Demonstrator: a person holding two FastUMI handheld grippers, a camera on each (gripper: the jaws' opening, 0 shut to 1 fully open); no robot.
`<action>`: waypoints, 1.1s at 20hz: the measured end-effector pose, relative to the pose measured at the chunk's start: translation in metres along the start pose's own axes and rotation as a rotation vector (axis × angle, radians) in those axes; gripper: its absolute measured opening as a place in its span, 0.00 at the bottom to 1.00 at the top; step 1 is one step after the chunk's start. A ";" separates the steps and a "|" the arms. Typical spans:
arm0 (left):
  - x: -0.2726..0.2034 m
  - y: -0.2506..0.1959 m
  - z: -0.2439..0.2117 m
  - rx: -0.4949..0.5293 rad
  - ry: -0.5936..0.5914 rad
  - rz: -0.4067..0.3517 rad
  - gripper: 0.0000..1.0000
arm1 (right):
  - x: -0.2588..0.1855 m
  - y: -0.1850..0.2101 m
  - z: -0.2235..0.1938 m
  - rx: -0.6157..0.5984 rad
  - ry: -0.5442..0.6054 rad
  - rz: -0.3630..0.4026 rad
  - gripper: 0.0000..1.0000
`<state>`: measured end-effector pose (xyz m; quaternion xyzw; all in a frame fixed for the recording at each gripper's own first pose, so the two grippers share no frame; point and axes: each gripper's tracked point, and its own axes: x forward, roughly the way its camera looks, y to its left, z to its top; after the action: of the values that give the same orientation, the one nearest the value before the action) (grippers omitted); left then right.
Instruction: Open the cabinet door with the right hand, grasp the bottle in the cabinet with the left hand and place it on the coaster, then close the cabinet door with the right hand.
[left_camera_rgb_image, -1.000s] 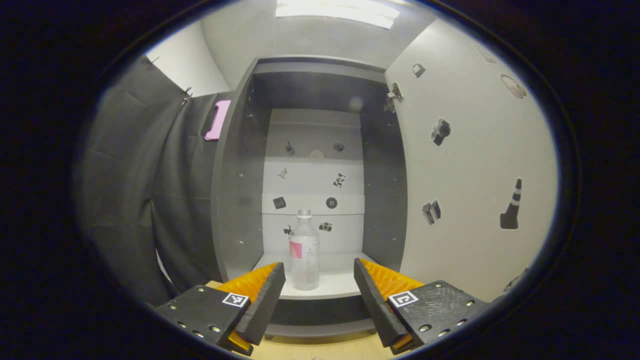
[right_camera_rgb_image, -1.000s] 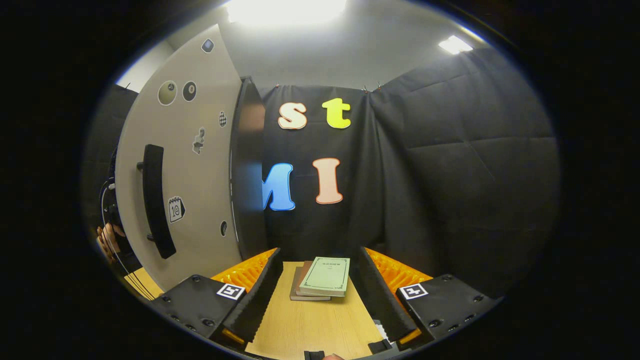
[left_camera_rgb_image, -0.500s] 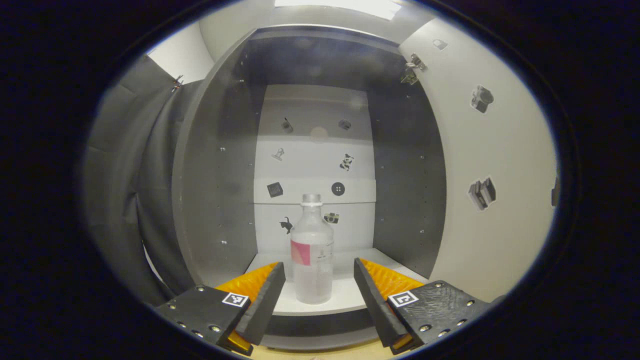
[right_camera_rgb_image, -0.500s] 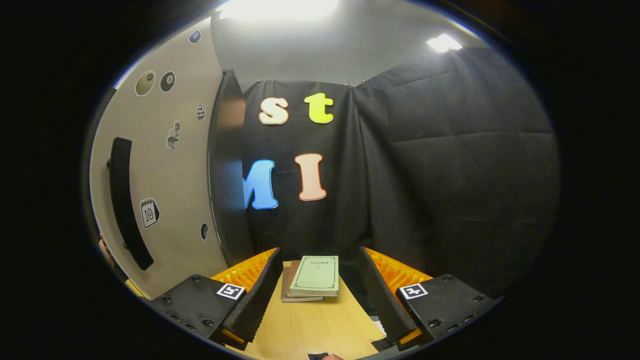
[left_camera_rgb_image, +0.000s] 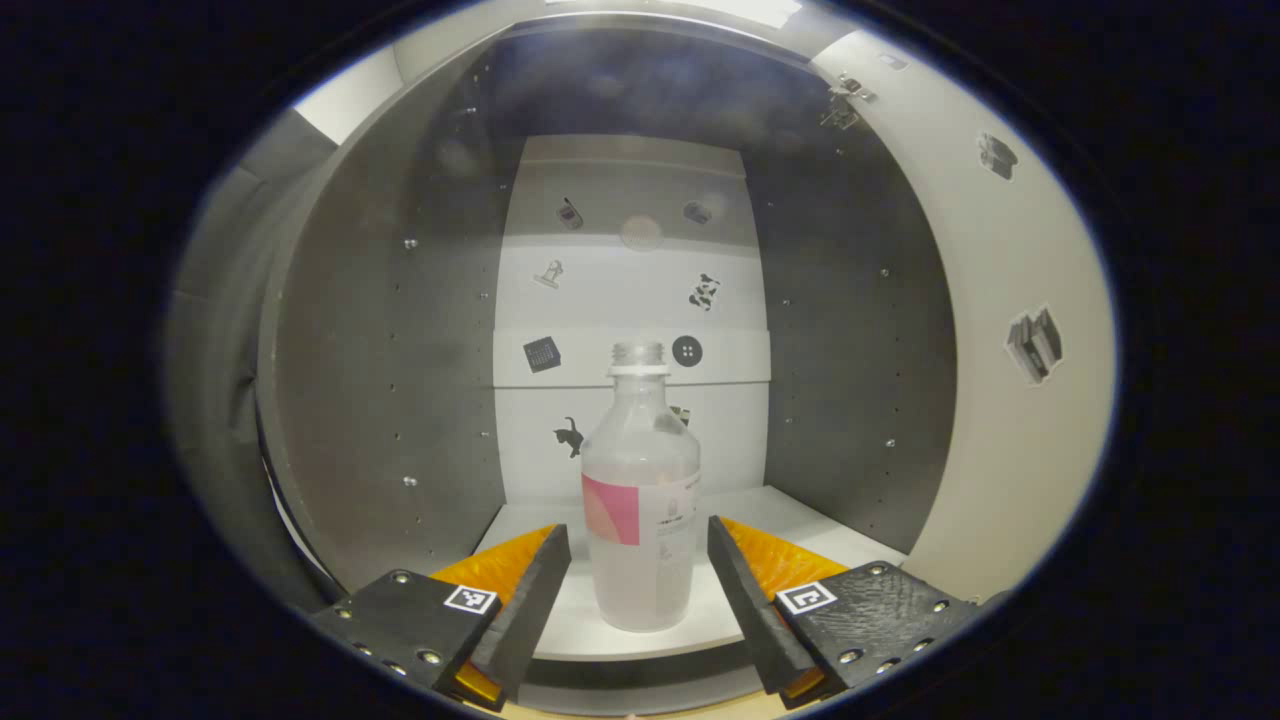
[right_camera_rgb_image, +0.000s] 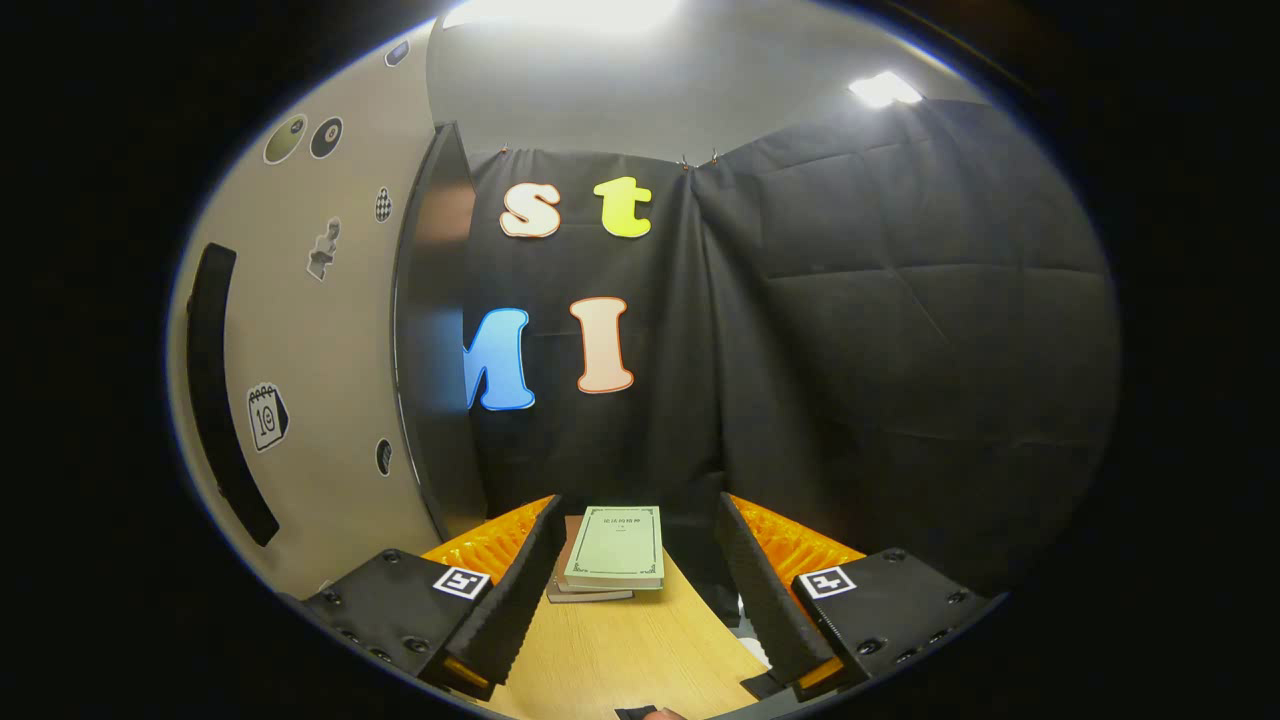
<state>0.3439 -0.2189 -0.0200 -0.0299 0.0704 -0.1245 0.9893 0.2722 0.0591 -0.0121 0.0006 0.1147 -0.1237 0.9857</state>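
Note:
A clear plastic bottle (left_camera_rgb_image: 640, 500) with a pink and white label stands upright on the white floor of the open cabinet (left_camera_rgb_image: 390, 330), near its front edge. My left gripper (left_camera_rgb_image: 638, 570) is open, and the bottle's lower half sits between its fingers with a gap on each side. The cabinet door (left_camera_rgb_image: 1000, 330) is swung open on the right in the left gripper view. In the right gripper view the door (right_camera_rgb_image: 310, 330) shows its outer face with a long dark handle (right_camera_rgb_image: 215, 390). My right gripper (right_camera_rgb_image: 638, 560) is open over the wooden table, holding nothing.
Two stacked books (right_camera_rgb_image: 612, 550), a green one on top, lie on the wooden table (right_camera_rgb_image: 630, 660) ahead of the right gripper. Black cloth walls the booth behind and to the right. Small stickers dot the cabinet's back panel and door.
My left gripper has advanced into the cabinet, and the bottle now stands between its fingers. The right gripper has drifted right, away from the door handle.

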 end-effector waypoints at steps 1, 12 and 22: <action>0.004 0.000 -0.001 0.003 0.000 -0.001 0.84 | 0.001 0.001 -0.001 0.001 0.004 -0.004 0.96; 0.013 0.005 -0.010 -0.021 0.017 0.003 0.75 | 0.005 0.001 -0.003 -0.010 0.012 -0.003 0.93; -0.061 0.036 0.031 -0.024 -0.079 0.094 0.72 | 0.011 0.011 0.005 -0.022 -0.004 0.109 0.96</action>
<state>0.2989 -0.1678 0.0155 -0.0433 0.0342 -0.0759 0.9956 0.2866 0.0671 -0.0102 -0.0042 0.1136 -0.0688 0.9911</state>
